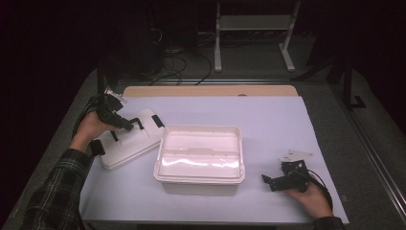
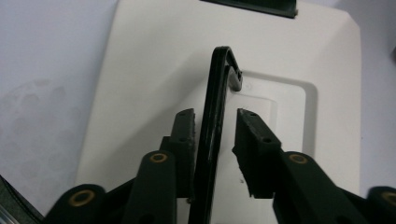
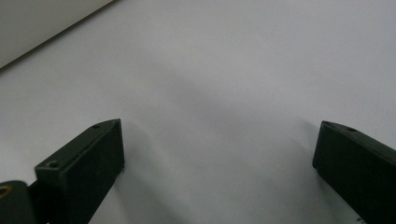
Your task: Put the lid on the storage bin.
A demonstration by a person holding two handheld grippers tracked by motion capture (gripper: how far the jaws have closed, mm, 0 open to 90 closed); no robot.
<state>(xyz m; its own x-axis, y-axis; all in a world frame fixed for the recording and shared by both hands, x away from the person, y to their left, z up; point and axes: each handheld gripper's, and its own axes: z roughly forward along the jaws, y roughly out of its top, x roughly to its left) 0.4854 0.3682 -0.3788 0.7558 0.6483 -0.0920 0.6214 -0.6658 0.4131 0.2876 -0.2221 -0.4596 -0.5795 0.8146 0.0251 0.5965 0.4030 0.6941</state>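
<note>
Left tongs [image 2: 214, 133] narrow, lid handle [image 2: 217, 116] between pads, touching left pad only; right tongs [image 3: 217, 154] wide, empty.

Left claw [image 1: 125, 122] narrowed, right claw [image 1: 269, 182] wide.

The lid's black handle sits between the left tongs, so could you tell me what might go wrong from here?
1. The handle touches one pad while the other stands apart, so the left tongs may slip off when lifting.
2. Held by that thin handle, the lid could swing and knock the open box right beside it.
3. The right tongs rest far off, open, giving no support.
</note>
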